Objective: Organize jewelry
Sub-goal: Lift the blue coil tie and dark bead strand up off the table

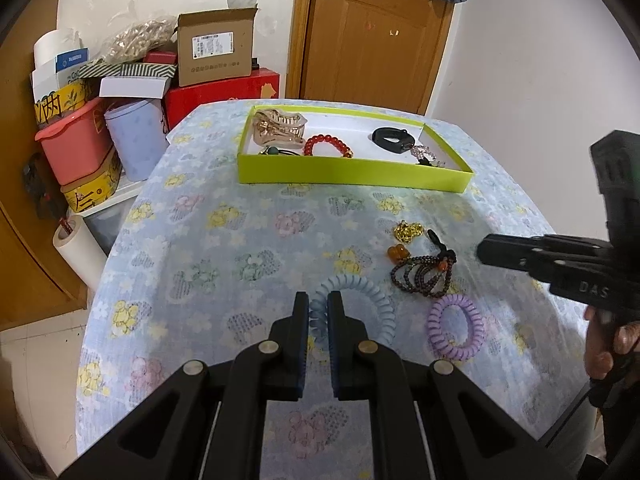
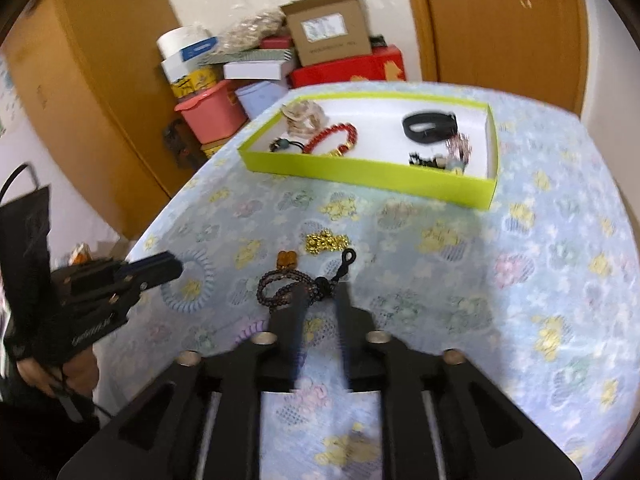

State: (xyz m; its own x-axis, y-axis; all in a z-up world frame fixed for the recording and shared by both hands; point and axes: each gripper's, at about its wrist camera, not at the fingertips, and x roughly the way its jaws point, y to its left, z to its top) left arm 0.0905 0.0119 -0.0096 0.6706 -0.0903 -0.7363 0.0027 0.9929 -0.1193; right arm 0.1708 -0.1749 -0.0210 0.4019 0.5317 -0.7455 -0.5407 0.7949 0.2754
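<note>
My left gripper [image 1: 318,310] is shut on a light blue coil hair tie [image 1: 372,296] that rests on the flowered tablecloth; in the right wrist view it [image 2: 168,266] comes in from the left over that tie [image 2: 192,280]. My right gripper [image 2: 320,300] is blurred and stands slightly open, its tips just short of a dark bead bracelet [image 2: 280,288] with a black cord; nothing is pinched between the pads. From the left wrist view the right gripper [image 1: 486,250] hovers right of the bracelet [image 1: 424,276]. A purple coil tie [image 1: 454,328] lies nearby.
A lime-green tray [image 1: 352,172] at the table's far side holds a hair claw [image 1: 280,126], a red bead bracelet [image 1: 328,146] and a black band [image 1: 390,138]. A gold chain [image 1: 408,232] and amber beads [image 1: 398,252] lie loose. Boxes and tubs [image 1: 76,140] are stacked left of the table.
</note>
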